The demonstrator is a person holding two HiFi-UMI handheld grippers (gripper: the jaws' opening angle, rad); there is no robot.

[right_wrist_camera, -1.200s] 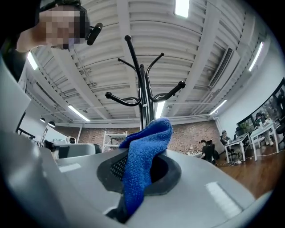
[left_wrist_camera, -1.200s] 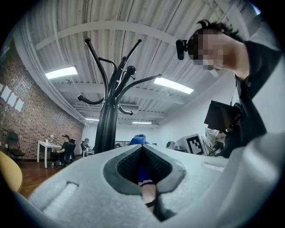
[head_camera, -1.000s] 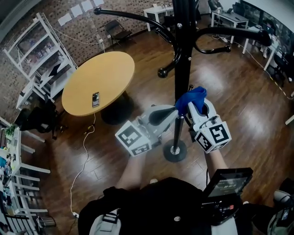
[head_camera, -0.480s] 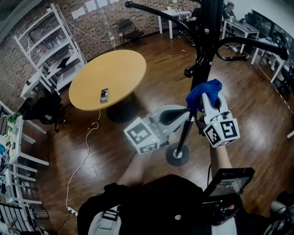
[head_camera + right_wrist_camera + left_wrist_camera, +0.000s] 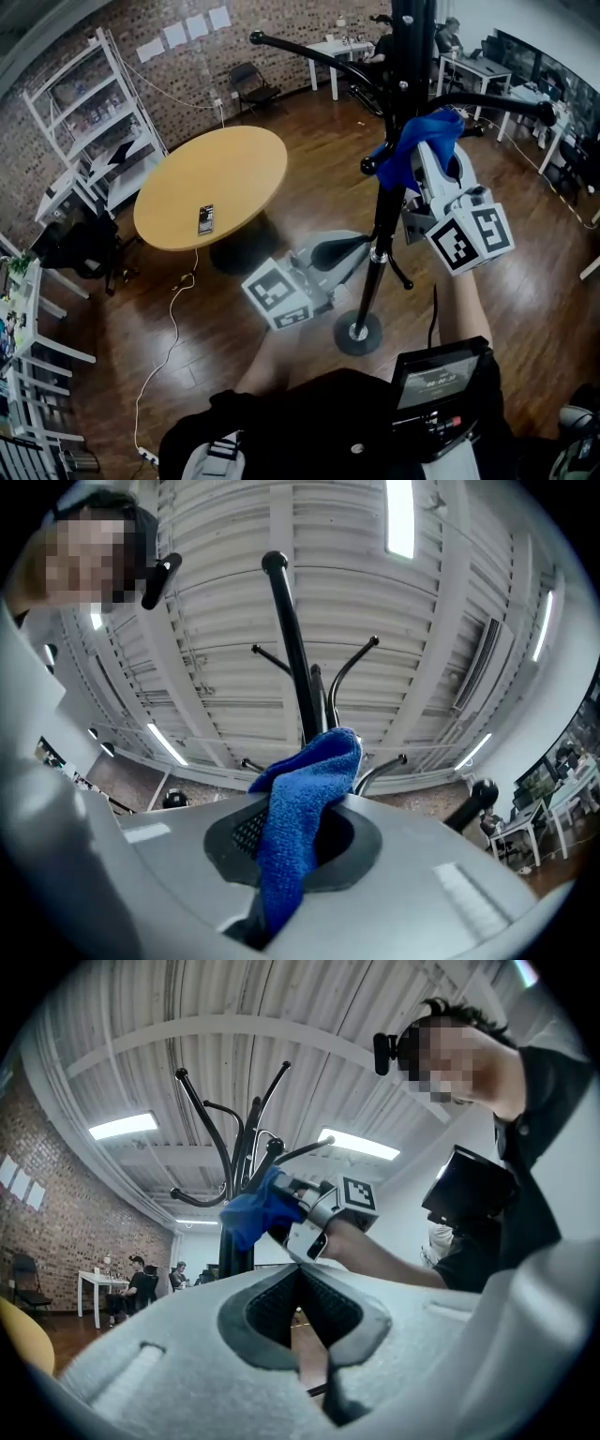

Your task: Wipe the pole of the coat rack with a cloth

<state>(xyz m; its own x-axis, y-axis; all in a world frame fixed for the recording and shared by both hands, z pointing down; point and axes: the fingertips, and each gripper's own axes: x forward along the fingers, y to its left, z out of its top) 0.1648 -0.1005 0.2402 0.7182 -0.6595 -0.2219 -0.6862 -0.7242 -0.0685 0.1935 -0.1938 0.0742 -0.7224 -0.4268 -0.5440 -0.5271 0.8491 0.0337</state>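
Nothing legible anywhere (the chest screen (image 5: 437,382) shows only blurred characters).

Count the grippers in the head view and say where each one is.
2. The left gripper is low, beside the coat rack pole; the right gripper is higher, holding a blue cloth at the pole.

Pale-grey left claw (image 5: 301,1309) and right claw (image 5: 298,841), black-and-white marker cubes (image 5: 470,240), black top (image 5: 323,417).
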